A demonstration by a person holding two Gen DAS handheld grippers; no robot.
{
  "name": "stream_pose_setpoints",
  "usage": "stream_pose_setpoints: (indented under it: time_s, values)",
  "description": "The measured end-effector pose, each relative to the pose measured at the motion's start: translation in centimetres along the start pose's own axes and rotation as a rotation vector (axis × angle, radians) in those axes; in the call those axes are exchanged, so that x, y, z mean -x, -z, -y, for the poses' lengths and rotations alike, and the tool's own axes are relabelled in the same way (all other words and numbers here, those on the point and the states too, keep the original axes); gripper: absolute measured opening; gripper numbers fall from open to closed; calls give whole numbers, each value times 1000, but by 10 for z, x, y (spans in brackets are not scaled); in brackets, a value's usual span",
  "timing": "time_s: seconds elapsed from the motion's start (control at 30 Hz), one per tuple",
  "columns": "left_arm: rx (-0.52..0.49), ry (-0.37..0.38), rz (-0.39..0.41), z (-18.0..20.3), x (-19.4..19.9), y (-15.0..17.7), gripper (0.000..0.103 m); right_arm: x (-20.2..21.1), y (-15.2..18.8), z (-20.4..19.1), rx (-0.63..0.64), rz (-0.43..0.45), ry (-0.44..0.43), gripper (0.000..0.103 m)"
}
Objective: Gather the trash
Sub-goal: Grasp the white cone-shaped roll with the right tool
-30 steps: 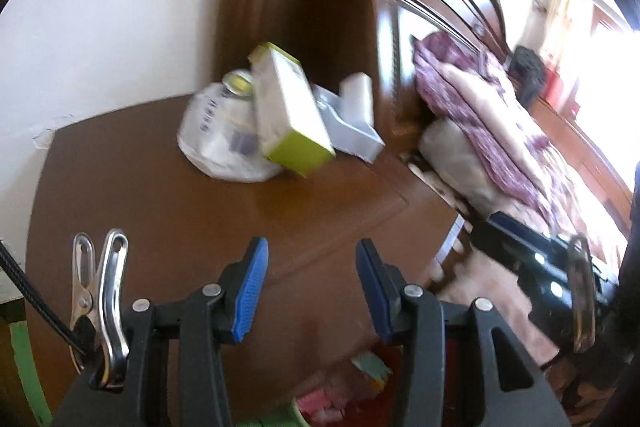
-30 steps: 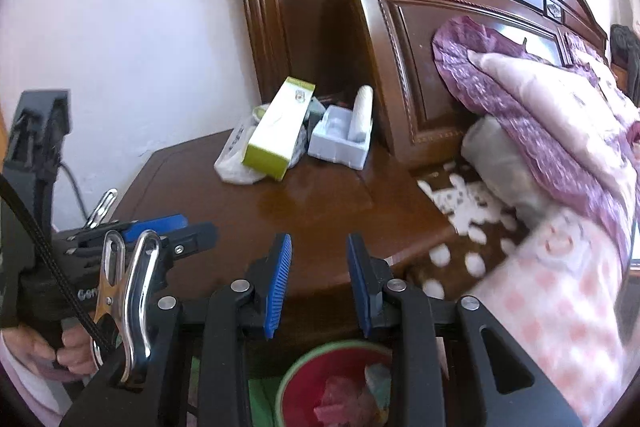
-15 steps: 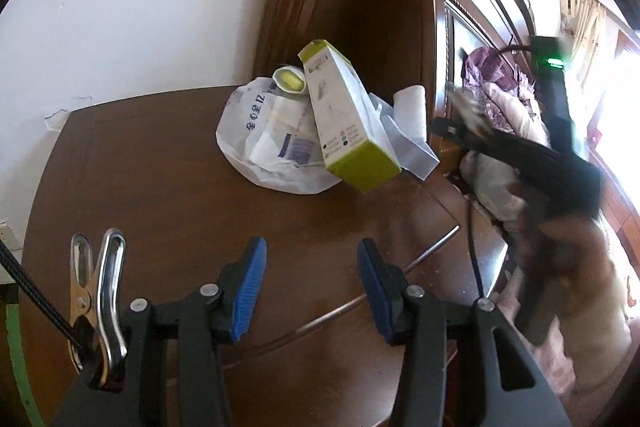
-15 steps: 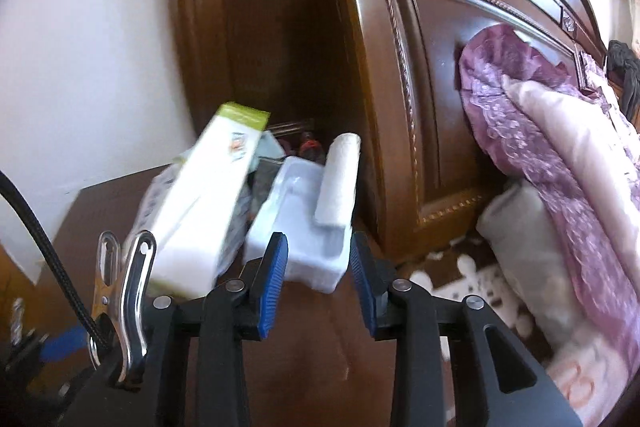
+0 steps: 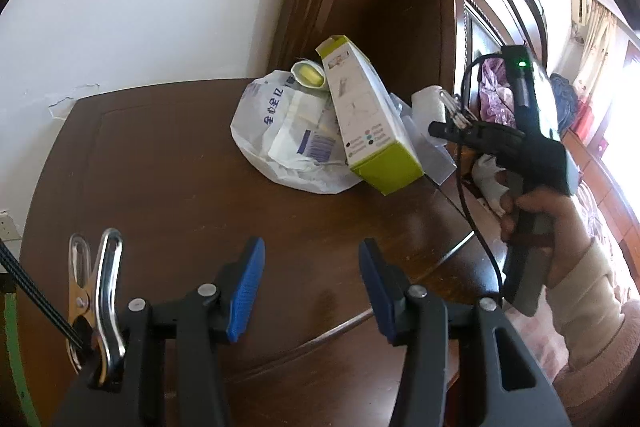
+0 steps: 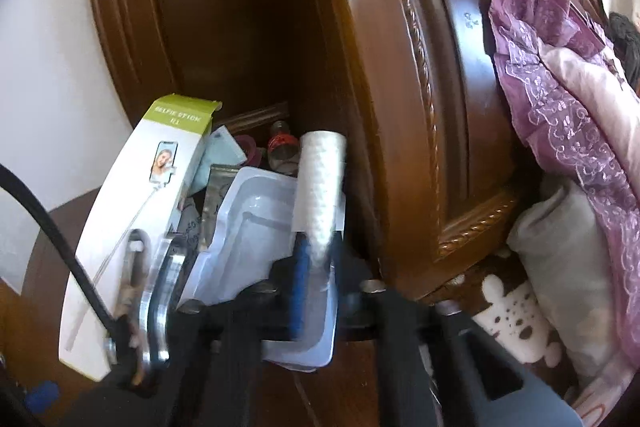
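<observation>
Your right gripper (image 6: 316, 267) is closing, and the white paper roll (image 6: 320, 183) and the rim of the clear plastic tray (image 6: 256, 227) sit between its blue pads. The selfie stick box (image 6: 140, 227) leans just left of it. Your left gripper (image 5: 310, 291) is open over the brown nightstand (image 5: 160, 167), with the white plastic bag (image 5: 272, 131) ahead.

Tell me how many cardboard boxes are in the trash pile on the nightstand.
1. The white and green box leans on the plastic bag, beside the plastic tray at the headboard. More could be hidden behind the pile.
</observation>
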State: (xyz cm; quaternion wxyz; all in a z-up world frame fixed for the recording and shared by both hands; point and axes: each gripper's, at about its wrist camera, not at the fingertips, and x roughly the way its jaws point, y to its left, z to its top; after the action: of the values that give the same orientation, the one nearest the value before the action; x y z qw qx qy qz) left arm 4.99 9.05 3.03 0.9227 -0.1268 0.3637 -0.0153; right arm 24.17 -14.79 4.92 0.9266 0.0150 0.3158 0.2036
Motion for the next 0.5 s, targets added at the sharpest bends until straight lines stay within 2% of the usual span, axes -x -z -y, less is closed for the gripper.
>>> stream_pose_setpoints:
  time_s: [0.13, 0.3, 0.5]
  values:
    - [-8, 6, 3, 4, 2, 1, 52, 20, 9, -4, 36, 21, -21, 8]
    - [-25, 19, 3, 15, 4, 3, 52, 58, 28, -3, 40, 36, -90, 8]
    - [-50, 30, -5, 33, 10, 0, 52, 103, 58, 6, -8, 69, -166, 8]
